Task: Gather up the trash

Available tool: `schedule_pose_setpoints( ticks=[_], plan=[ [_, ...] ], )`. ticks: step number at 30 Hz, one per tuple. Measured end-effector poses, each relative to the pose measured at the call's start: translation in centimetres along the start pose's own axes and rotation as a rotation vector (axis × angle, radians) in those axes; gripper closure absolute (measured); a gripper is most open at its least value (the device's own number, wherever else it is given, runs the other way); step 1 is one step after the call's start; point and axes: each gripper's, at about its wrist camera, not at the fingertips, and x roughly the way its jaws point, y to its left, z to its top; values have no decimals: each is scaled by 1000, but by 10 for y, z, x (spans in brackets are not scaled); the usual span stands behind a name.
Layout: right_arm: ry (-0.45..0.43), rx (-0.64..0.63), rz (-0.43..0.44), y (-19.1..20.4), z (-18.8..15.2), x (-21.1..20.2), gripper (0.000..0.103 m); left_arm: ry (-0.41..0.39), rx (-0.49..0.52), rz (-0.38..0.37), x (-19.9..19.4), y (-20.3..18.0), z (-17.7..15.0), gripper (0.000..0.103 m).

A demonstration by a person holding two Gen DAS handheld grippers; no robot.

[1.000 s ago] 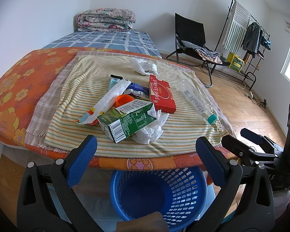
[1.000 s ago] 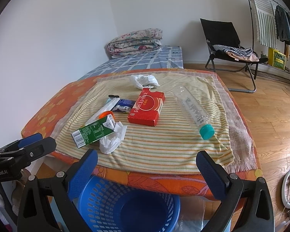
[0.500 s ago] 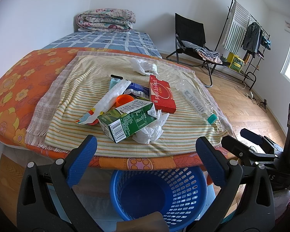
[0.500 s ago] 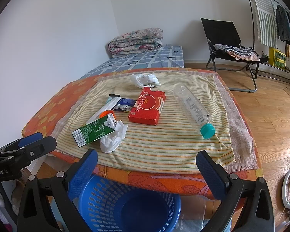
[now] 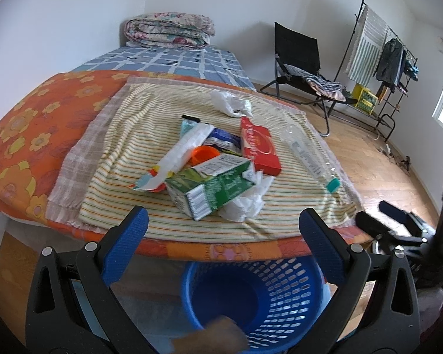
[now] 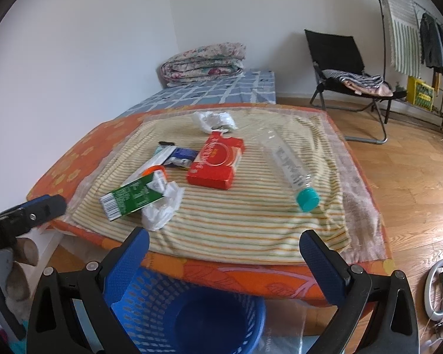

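Trash lies on a striped cloth (image 5: 124,147) on the bed: a green carton (image 5: 212,187) (image 6: 133,197), crumpled white tissue (image 5: 248,203) (image 6: 162,209), a red box (image 5: 258,146) (image 6: 217,162), a clear plastic bottle (image 5: 310,156) with a teal cap (image 6: 307,199), a white wrapper (image 5: 180,153), an orange cap (image 5: 203,155) and a white bag (image 6: 212,121). A blue basket (image 5: 260,301) (image 6: 192,318) stands on the floor below the bed's near edge. My left gripper (image 5: 221,233) and right gripper (image 6: 224,250) are both open and empty, above the basket.
A folded quilt (image 5: 169,29) lies at the bed's far end. A black folding chair (image 6: 342,67) and a clothes rack (image 5: 381,59) stand on the wooden floor to the right. A ring light (image 6: 440,289) lies on the floor.
Both grippers have moved slightly closer to the bed and the views are a little blurred. Nothing was picked up.
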Motion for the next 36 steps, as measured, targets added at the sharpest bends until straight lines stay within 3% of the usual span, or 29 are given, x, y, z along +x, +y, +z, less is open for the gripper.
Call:
schedule_pose_setpoints(
  ticks=[5,11,17,21,29,36],
  plan=[
    [-7,-11,-2,-14,2,1,0,53,-10,-31,11,16,2,0],
    [63,10,15,-35,11,13,0,145,-82,-108,37,40,13,0],
    [101,41,40,-55,36,37,0,230,-82,-207,73,51,29,0],
    [99,35,53,-62,55,55,0,242,-127,-246,93,63,47,0],
    [133,47,84,-76,75,91,1,284,-33,-338,132,58,74,0],
    [178,74,124,-82,79,114,2,382,-110,-398,167,64,68,0]
  ],
)
